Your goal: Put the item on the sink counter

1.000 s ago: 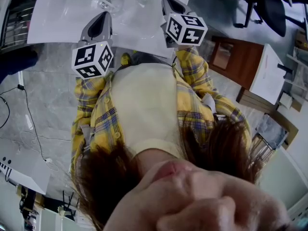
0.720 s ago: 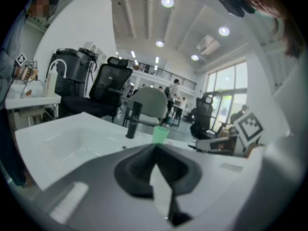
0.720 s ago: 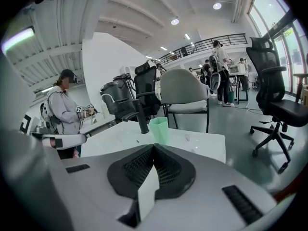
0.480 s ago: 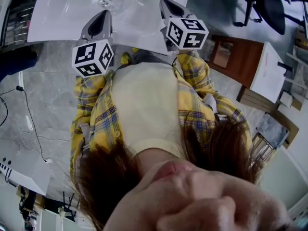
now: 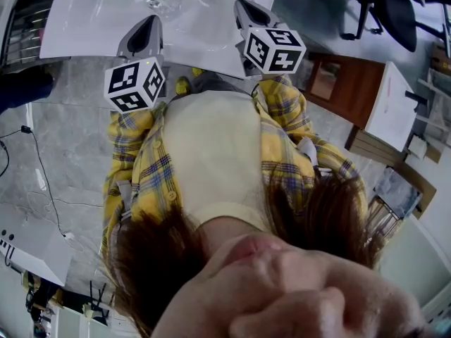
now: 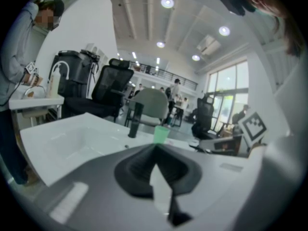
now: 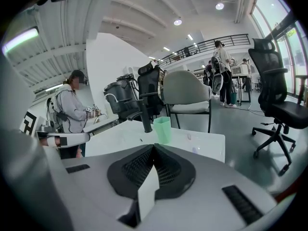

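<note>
- Jaws on your left gripper (image 6: 155,147) are pressed together, with nothing between them.
- Your right gripper (image 7: 154,146) is the same: tips meet in a point and hold nothing.
- In the head view, both grippers, left (image 5: 149,27) and right (image 5: 244,7), sit over the near edge of the white sink counter (image 5: 84,27), well apart from each other.
- Straight past each set of tips, the green cup (image 7: 162,130) stands upright on the counter.
- It stands just to the right of the black tap (image 7: 145,118), close but not touching.
- The basin (image 6: 67,143) lies to the left of the tap.
- Beyond the counter's far edge are a grey chair (image 7: 186,96) and a black office chair (image 7: 276,105).
</note>
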The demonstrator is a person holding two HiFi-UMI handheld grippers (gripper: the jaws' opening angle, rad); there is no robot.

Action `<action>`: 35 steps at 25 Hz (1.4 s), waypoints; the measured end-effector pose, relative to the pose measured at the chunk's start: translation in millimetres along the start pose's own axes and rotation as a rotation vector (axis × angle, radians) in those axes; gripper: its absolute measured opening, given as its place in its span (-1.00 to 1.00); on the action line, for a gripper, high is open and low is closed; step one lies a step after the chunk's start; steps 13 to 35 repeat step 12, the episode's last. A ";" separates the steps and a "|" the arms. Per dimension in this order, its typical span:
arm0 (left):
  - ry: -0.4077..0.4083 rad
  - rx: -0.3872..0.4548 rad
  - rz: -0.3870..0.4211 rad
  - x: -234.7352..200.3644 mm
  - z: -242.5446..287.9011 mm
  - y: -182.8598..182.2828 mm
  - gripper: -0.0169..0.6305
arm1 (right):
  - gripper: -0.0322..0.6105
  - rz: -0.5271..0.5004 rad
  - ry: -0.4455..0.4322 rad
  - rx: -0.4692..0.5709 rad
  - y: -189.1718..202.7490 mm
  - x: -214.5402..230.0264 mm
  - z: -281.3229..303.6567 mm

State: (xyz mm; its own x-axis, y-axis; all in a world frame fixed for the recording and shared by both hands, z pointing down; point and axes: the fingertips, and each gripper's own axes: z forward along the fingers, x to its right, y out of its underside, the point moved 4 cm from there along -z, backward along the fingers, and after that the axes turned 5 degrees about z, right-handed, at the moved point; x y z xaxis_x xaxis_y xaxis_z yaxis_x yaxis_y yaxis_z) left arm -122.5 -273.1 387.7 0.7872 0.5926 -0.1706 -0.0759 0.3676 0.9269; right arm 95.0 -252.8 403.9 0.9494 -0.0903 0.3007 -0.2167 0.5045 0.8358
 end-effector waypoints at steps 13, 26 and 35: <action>-0.019 0.002 0.012 6.5 -0.6 -1.6 -0.92 | -0.86 -0.022 -0.009 0.006 -2.5 5.0 -2.7; -0.019 0.002 0.012 6.5 -0.6 -1.6 -0.92 | -0.86 -0.022 -0.009 0.006 -2.5 5.0 -2.7; -0.019 0.002 0.012 6.5 -0.6 -1.6 -0.92 | -0.86 -0.022 -0.009 0.006 -2.5 5.0 -2.7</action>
